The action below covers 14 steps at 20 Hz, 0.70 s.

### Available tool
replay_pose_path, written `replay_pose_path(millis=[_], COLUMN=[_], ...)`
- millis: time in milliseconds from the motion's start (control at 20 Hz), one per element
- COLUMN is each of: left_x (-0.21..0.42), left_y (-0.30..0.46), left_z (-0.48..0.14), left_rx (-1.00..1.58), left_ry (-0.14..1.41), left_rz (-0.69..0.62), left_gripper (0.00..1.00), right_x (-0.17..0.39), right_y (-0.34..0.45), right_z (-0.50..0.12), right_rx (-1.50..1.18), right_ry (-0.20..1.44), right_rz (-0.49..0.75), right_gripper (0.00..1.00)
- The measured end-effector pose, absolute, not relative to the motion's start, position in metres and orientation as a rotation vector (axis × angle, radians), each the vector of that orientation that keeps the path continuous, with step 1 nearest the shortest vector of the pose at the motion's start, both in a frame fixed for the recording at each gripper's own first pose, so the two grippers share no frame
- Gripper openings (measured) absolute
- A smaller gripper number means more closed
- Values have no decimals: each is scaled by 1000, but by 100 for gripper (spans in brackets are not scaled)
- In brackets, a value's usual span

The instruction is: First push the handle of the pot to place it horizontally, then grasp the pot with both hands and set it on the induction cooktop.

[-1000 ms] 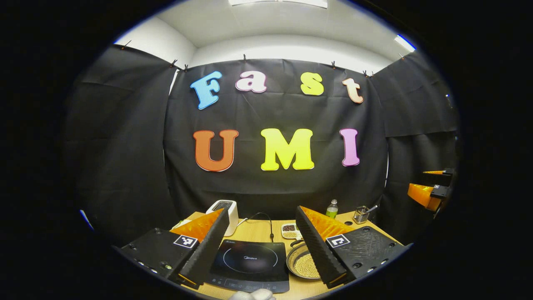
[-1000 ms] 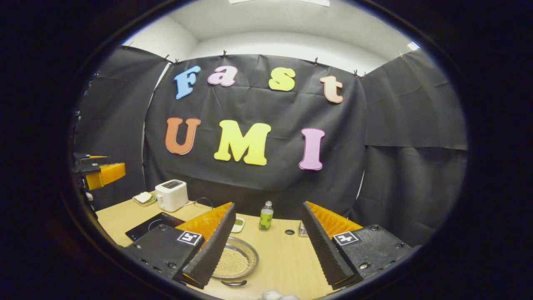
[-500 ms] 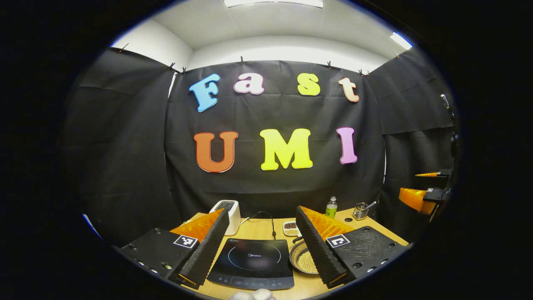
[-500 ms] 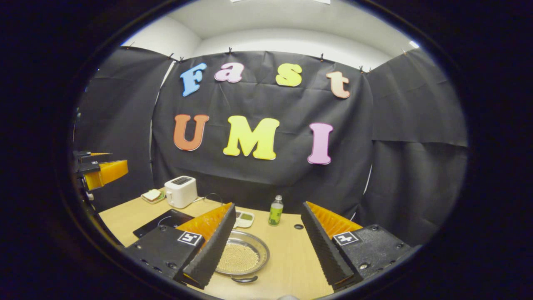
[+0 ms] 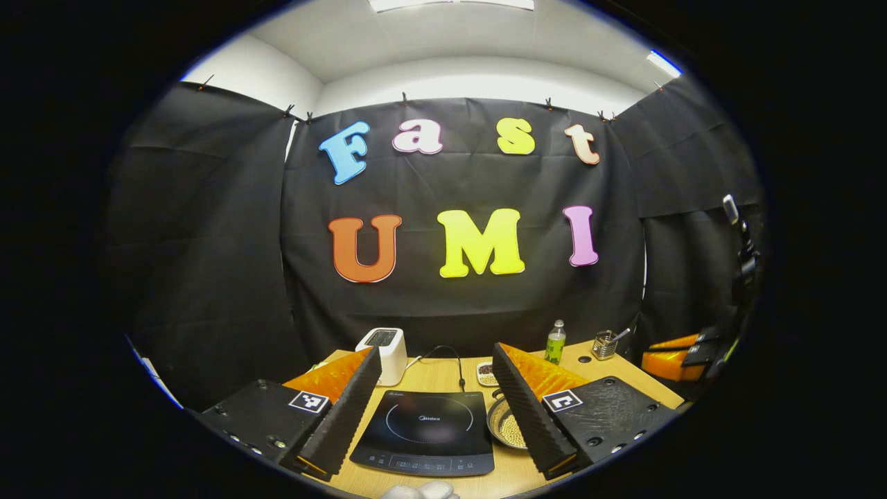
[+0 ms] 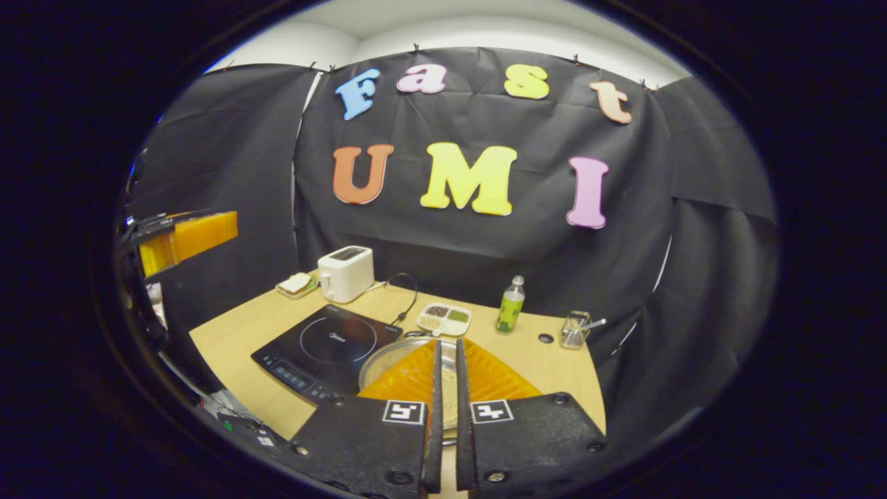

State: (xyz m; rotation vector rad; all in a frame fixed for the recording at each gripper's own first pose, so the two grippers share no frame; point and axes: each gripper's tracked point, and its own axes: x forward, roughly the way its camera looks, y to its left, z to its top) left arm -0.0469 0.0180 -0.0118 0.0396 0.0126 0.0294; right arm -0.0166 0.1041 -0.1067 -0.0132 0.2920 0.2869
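1. Hovering over the desk (image 5: 436,371), the left tongs (image 5: 435,409) were spread wide, nothing between the fingers.
2. In the left gripper view the induction cooktop (image 5: 426,431) sat framed between those fingers at 6 o'clock; the pot (image 5: 504,424) lay just beside it at its 3 o'clock, partly behind the right-hand finger.
3. The right tongs (image 6: 445,405) were pressed nearly together, a thin slit left between the pads, gripping nothing.
4. In the right gripper view they pointed at the pot (image 6: 388,357), which sat on the desk (image 6: 229,339) directly ahead, mostly covered by the orange fingers. Contact with it: cannot tell.
5. The pot held small pale beads; it was touching or just beside the cooktop (image 6: 326,350), not on it. Handle orientation: cannot tell.
6. Back of desk: toaster (image 6: 346,272) at 11 o'clock, divided snack tray (image 6: 444,319) and green bottle (image 6: 511,314) at 12, wire utensil holder (image 6: 574,333) at 1.
7. The other tongs showed at the far edge in each view: (image 5: 675,357) at 3 o'clock, (image 6: 187,239) at 9 o'clock.
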Motion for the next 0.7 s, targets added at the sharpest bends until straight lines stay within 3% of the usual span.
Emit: replay_pose_path(millis=[50,250,300,350,700], left_x=[-48,-50,-51,-51,-56], left_y=[19,20,20,20,21], left_z=[-13,-17,-17,-18,-27], left_rx=[37,35,35,34,23], left_ry=[17,23,23,23,45], left_rz=[34,38,39,37,38], left_gripper=[96,96,96,96,96], right_x=[-18,-19,-20,-22,-30], right_y=[109,118,124,126,139], right_z=[-122,-184,-198,-210,-275], right_rx=[-1,7,7,9,1], right_ry=[335,462,496,521,648], right_rz=[301,318,324,326,349], right_gripper=[6,0,4,0,4])
